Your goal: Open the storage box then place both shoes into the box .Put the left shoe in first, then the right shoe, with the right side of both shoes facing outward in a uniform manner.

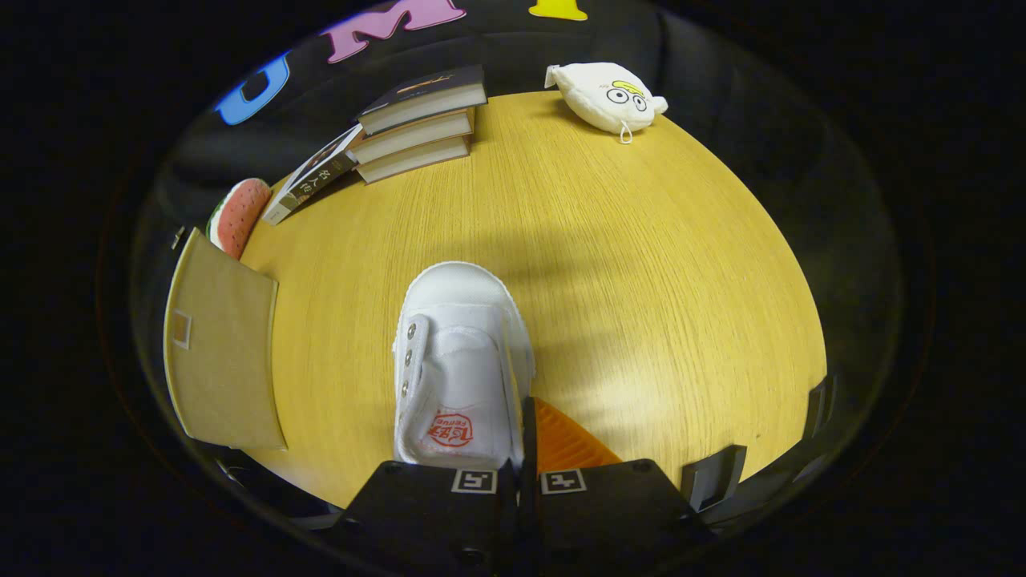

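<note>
i am gripping the shoe [461, 365] with my gripper [519, 449], fingers clenched on its right side wall, toe pointing away over the table [641, 264]. the box [220, 349] is sitting to its left, books [417, 124] beyond.

A stack of books [421, 122] sits on the wooden table [641, 264]; a watermelon-slice toy [239, 215] lies left of the stack, a white plush [607, 96] right of it.
</note>
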`<state>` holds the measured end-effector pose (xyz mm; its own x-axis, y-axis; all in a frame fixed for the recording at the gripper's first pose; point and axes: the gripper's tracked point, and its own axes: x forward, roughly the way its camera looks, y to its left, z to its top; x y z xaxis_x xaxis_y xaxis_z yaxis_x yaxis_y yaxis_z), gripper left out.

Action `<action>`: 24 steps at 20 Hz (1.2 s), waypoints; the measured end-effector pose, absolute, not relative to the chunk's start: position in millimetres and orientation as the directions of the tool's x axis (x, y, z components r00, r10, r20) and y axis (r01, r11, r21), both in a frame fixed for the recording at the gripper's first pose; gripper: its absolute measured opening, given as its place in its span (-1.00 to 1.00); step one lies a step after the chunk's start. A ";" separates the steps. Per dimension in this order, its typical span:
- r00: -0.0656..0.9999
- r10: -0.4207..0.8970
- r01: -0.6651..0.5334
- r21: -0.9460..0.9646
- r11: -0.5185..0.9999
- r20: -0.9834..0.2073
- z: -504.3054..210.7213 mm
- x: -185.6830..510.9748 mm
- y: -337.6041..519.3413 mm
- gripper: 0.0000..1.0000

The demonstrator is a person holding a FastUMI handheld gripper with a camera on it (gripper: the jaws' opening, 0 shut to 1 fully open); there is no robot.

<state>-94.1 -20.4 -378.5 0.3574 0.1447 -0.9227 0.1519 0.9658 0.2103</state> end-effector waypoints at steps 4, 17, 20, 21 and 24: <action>0.395 0.192 0.159 0.272 0.949 -0.899 -337.1 -85.8 -3.3 -0.90; 0.442 0.406 0.024 0.463 0.886 -0.800 -182.3 -24.6 161.2 -0.89; 0.401 0.441 0.000 0.481 0.877 -0.803 -173.0 -25.4 211.4 -0.90; 0.385 0.449 -0.004 0.485 0.874 -0.806 -173.0 -25.7 228.3 -0.89; 0.342 0.439 -0.024 0.459 0.888 -0.831 -181.1 -29.6 264.0 -0.90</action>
